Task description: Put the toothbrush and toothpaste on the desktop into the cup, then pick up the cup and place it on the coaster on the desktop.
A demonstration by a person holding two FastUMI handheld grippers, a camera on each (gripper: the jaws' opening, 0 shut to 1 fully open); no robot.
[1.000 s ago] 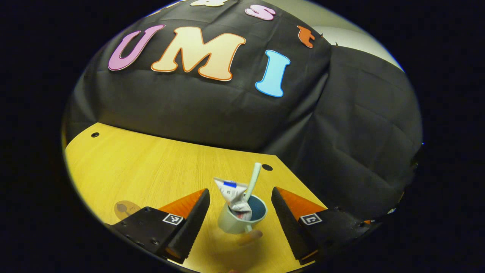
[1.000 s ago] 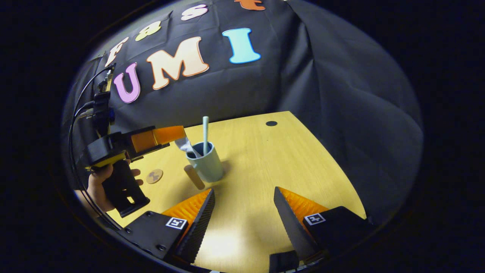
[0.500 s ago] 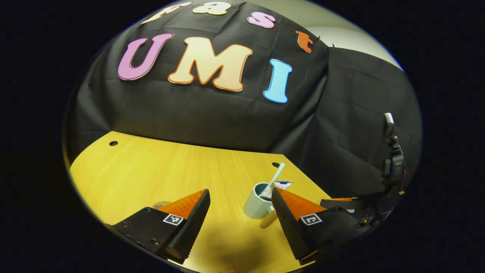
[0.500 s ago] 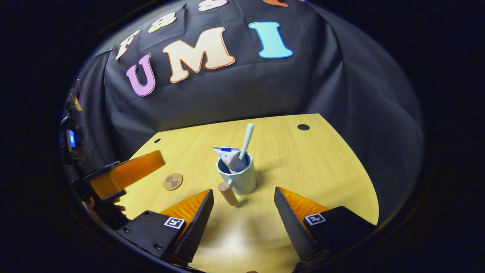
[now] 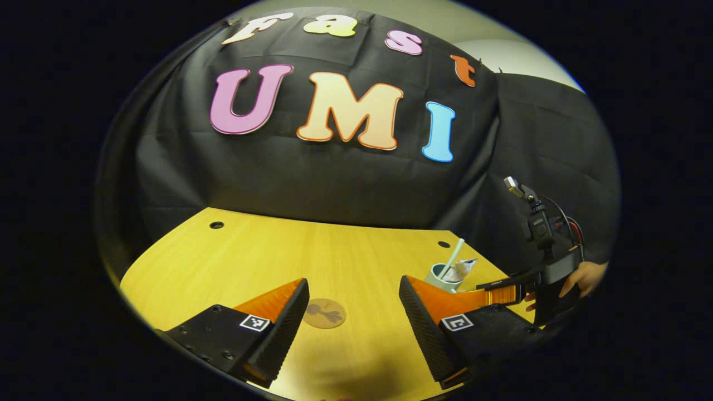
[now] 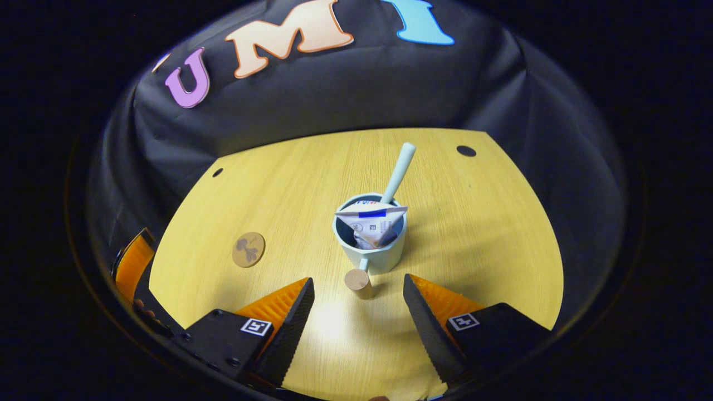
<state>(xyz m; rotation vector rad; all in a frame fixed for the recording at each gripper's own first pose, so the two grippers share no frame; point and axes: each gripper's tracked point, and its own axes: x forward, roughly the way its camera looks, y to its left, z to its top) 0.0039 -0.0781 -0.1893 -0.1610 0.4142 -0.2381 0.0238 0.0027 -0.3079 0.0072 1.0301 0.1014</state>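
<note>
- I'm working over a yellow wood-grain desktop (image 6: 457, 234) with a few dark round holes near its far edge, closed in behind by black cloth.
- The pale blue-green cup (image 6: 370, 245) stands upright near the middle of the desktop, just beyond my right gripper (image 6: 357, 323). The crumpled white toothpaste tube (image 6: 372, 218) and the pale green toothbrush (image 6: 396, 171) are both already inside, the brush leaning toward the far right.
- So I judge the loading done, and the step in hand is gripping the cup.
- My right gripper is spread wide and holds nothing. The cup's round wooden handle (image 6: 358, 281) points straight at the gap between its fingers.
- To do this well I'd go in level, either pinching that stubby handle or straddling the cup body low down, and close firmly before lifting.
- I'd keep the cup upright on the way over; the brush stands tall and the tube sits high, so a tilt could spill them.
- The small round brown coaster (image 6: 248, 249) lies flat to the left of the cup, well apart from it. In the left gripper view it sits near, between the fingers of my left gripper (image 5: 353, 320), which is also spread and empty.
- I'd move that left gripper aside so the landing spot stays free.
</note>
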